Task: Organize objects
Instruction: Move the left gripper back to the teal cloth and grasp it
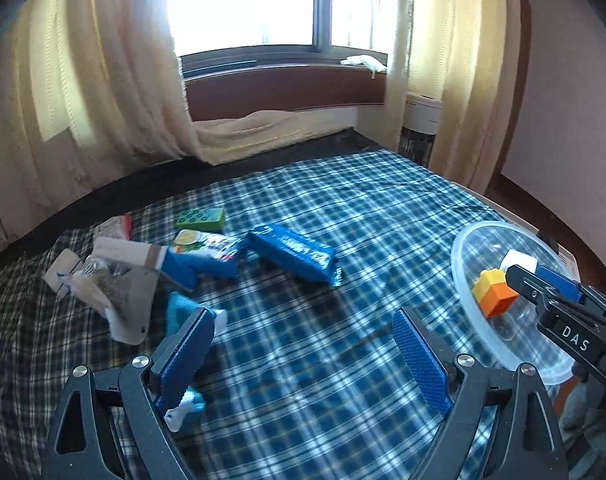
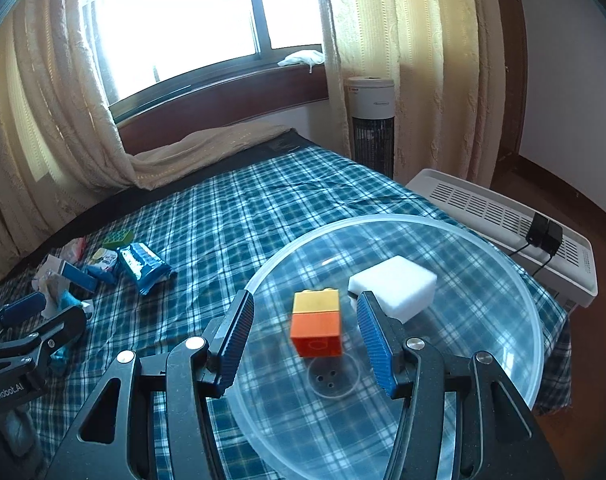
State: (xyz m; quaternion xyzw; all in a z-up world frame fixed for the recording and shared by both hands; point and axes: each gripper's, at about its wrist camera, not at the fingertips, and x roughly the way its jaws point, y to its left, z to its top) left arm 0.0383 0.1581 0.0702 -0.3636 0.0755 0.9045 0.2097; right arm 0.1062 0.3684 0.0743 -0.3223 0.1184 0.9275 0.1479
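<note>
Left gripper (image 1: 303, 354) spread wide and empty, hovering above the blue checked bedsheet (image 1: 343, 208). Right gripper (image 2: 303, 340) half spread over the clear round plastic bowl (image 2: 515, 276), straddling but not pressing the yellow-and-orange stacked toy brick (image 2: 317, 326), white foam block (image 2: 399, 284) just beyond. Remaining clutter well to the left: shiny blue snack packet (image 1: 293, 254), long axis running from upper left to lower right, ahead and slightly left of the left gripper. Nearer to the left hand, probably the next pick.

Wrapper pile (image 1: 115, 280) blurred, labels unreadable, teal packet (image 1: 183, 312) partly behind left gripper (image 1: 303, 344) finger, clear bowl (image 2: 503, 264) near rim cut off at btm edge.
</note>
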